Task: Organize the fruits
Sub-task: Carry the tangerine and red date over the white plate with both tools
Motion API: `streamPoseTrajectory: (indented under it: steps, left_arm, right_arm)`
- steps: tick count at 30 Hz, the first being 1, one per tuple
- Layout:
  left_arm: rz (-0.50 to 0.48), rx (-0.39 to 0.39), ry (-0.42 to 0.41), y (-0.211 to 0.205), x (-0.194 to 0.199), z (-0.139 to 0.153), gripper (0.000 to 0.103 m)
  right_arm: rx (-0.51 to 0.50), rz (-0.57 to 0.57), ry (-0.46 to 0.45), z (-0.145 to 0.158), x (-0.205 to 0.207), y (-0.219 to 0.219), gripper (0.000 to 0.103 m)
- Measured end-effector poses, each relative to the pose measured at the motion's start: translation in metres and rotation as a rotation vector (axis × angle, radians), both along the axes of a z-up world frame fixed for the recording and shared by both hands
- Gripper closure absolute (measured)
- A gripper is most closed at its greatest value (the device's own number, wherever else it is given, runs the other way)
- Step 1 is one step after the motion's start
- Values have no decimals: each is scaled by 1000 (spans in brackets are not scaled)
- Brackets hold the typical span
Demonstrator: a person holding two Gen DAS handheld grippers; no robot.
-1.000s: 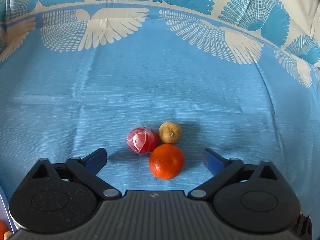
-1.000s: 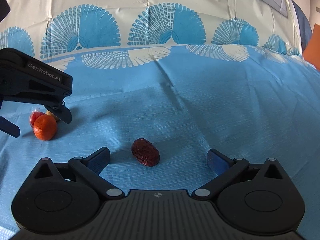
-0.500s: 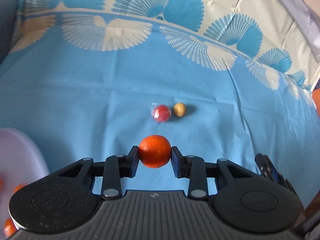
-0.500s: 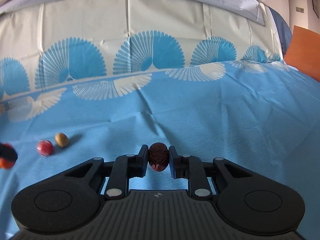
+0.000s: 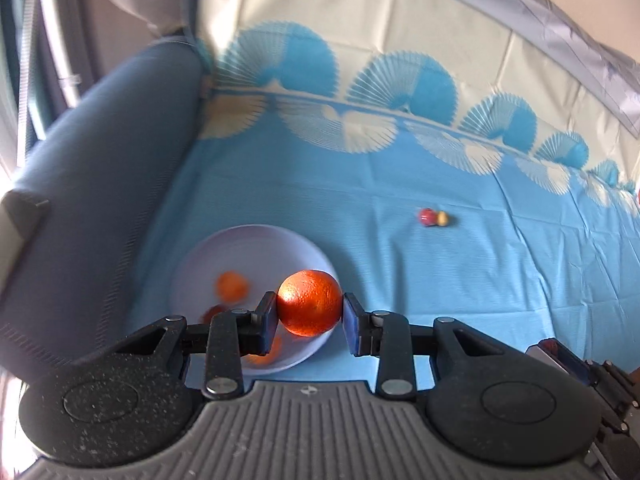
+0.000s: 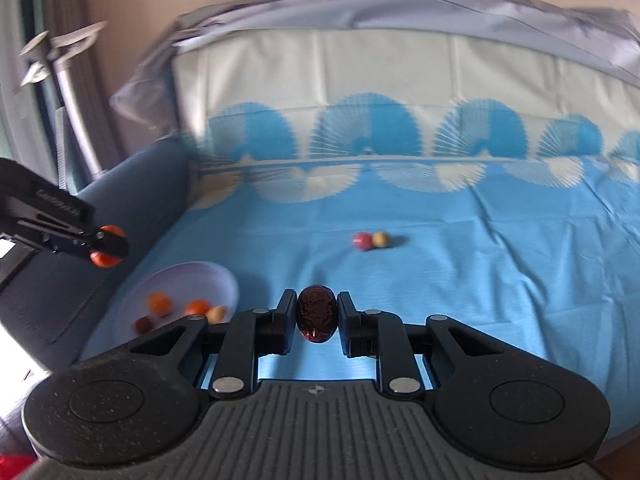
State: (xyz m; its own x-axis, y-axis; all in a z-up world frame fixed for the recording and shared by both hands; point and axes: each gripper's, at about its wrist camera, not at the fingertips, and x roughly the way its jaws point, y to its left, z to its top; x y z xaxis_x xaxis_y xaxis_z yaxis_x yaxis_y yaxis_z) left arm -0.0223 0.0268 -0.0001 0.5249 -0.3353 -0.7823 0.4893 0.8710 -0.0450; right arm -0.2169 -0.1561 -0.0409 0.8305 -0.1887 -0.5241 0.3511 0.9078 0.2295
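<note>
An orange (image 5: 310,303) is clamped between the pads of the left tool (image 5: 310,314), low in the centre of the left wrist view. Behind and below it lies a pale bowl (image 5: 240,248), so that the orange overlaps the bowl's right part; a straight drop would probably land inside the rim, though near its right edge. Several small fruits are already seen in the bowl, blurred.

A dark red date (image 6: 316,314) is gripped in the right tool (image 6: 316,318), its long axis upright between the pads. In the right wrist view the bowl (image 6: 188,276) sits to the lower left of the date, with the left tool (image 6: 105,246) and its orange (image 6: 106,258) above the bowl's left side. The left tool is judged the nearer to the bowl; the right one would need to be carried leftward before release.

Two fruits are left on the blue cloth (image 5: 440,280): a red one (image 5: 427,216) and a tan one (image 5: 442,219), touching, well apart from the bowl toward the right of the frame.
</note>
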Motion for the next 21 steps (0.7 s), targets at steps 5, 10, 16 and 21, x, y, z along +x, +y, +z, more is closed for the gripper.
streamPoseTrajectory:
  steps: [5,10,16,21]
  left_arm:
    - [21,-34,13,49,-24,8,66]
    - [38,-80,14,85,-43,11,66]
    - [57,-122,-11,112,-56,19,66]
    - [71,-142,-25,122,-61,24,66]
  right_arm:
    - [-28,119,-17,28,-1,50,80]
    - [-49,195,-12,40,-7,89,80]
    - [-126,234,-26,54,-17,114,80]
    - [-149,237,-29,59,-21,121,80]
